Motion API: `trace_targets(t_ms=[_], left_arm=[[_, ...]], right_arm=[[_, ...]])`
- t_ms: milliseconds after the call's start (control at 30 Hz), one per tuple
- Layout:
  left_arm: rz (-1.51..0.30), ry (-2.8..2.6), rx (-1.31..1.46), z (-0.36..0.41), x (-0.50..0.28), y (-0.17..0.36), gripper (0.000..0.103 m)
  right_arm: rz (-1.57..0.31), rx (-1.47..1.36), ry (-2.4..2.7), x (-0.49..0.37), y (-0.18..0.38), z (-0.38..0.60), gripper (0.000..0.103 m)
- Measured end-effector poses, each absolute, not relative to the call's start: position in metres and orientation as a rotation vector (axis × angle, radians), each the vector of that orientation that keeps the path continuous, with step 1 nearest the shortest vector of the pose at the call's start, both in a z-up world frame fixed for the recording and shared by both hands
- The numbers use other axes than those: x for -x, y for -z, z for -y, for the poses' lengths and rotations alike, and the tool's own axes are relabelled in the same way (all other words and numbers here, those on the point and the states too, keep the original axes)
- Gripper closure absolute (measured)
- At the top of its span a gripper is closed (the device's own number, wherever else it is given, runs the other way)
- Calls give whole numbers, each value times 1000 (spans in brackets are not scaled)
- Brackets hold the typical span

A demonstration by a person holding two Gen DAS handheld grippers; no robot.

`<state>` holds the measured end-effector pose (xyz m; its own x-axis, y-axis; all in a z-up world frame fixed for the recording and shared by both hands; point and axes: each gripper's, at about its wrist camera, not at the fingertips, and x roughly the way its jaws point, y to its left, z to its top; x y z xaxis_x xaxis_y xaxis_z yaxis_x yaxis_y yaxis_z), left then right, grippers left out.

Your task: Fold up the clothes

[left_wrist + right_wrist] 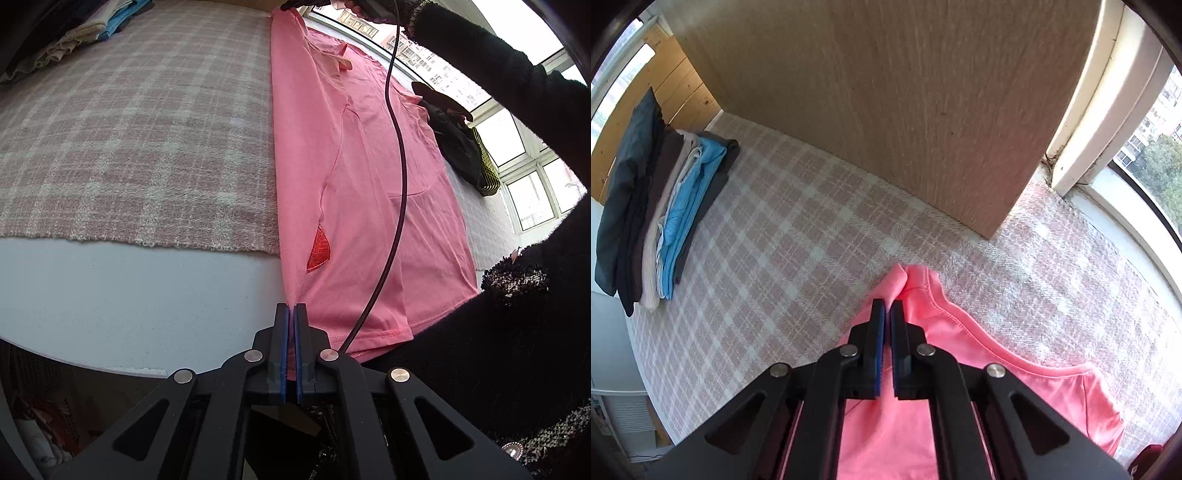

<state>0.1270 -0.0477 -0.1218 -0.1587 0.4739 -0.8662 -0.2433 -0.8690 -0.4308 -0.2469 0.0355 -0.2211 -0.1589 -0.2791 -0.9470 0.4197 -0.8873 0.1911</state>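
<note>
Pink shirt: a pink T-shirt [369,192] lies lengthwise on the bed, partly folded, one long edge drawn into a straight line between the two grippers; its far part rests on the plaid blanket, its near part on the white sheet.
Shirt details: an orange-red patch [320,249] shows near the folded edge; in the right wrist view the neckline seam [964,325] curves away to the right of the fingers.
Left gripper: the left gripper [290,314] is clamped on the near corner of the shirt, fabric pinched between the blue pads [284,332], jaws nearly together.
Right gripper: the right gripper [887,314] is clenched on a bunched fold of the shirt at the far end, near the collar; pink cloth rises just past the fingertips.
Cable: a black cable [397,147] hangs across the shirt from the far gripper toward the near one.
Sleeve: a black fuzzy sleeve [509,332] of the person covers the shirt's near right corner.
Plaid blanket: a pink and white checked blanket [798,236] covers most of the bed.
White sheet: bare white sheet [129,295] at the near edge of the bed.
Stack: folded clothes [661,221], dark, beige and blue, piled at the far left of the blanket, well apart from the shirt.
Panel: a wooden board [886,103] stands at the head of the bed.
Dark item: a black and yellow object [465,155] lies just beside the shirt on the window side; what it is, I cannot tell.
Window: bright windows [528,192] along the right.
</note>
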Motion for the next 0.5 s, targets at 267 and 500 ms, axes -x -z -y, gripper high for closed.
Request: trace_targets(t_ms=[267, 500], left_arm=[[213, -2065, 1674, 46, -128, 126, 100], [226, -2069, 1697, 53, -127, 127, 98]], right_arm=[[-199, -1557, 2121, 241, 202, -32, 81], [-94, -1522, 2143, 231, 184, -51, 69]])
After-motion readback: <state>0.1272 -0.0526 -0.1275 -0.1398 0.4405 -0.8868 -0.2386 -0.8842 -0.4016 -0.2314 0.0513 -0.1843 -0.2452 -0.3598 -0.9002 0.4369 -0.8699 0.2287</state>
